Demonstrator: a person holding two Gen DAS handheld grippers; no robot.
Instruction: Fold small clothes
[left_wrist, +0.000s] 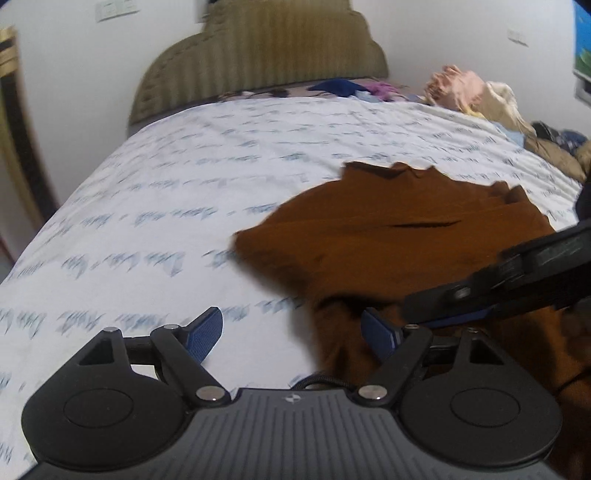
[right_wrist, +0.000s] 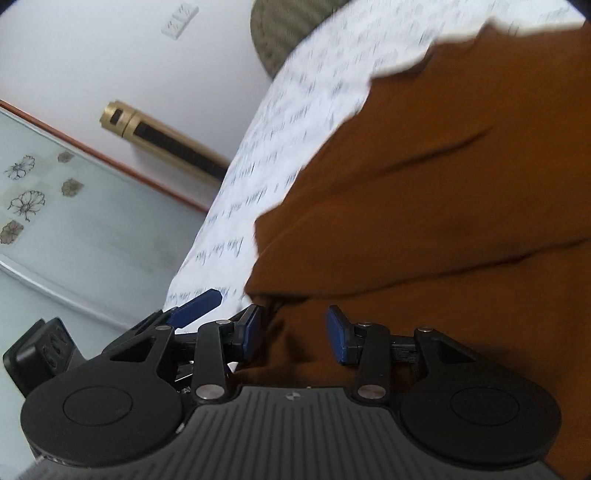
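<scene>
A brown garment lies rumpled on the white patterned bed sheet, toward the right side of the bed. My left gripper hovers at the garment's near left edge with its jaws wide apart; the right pad is over the cloth, the left pad over bare sheet. My right gripper stands open low over the same near edge, brown cloth showing in the gap without the pads pressing it. It reaches in from the right in the left wrist view as right gripper. The two grippers are close together.
An olive padded headboard stands at the far end. Mixed clothes are piled along the bed's far right side. Left of the bed stand a gold floor-standing unit and a flower-patterned glass panel.
</scene>
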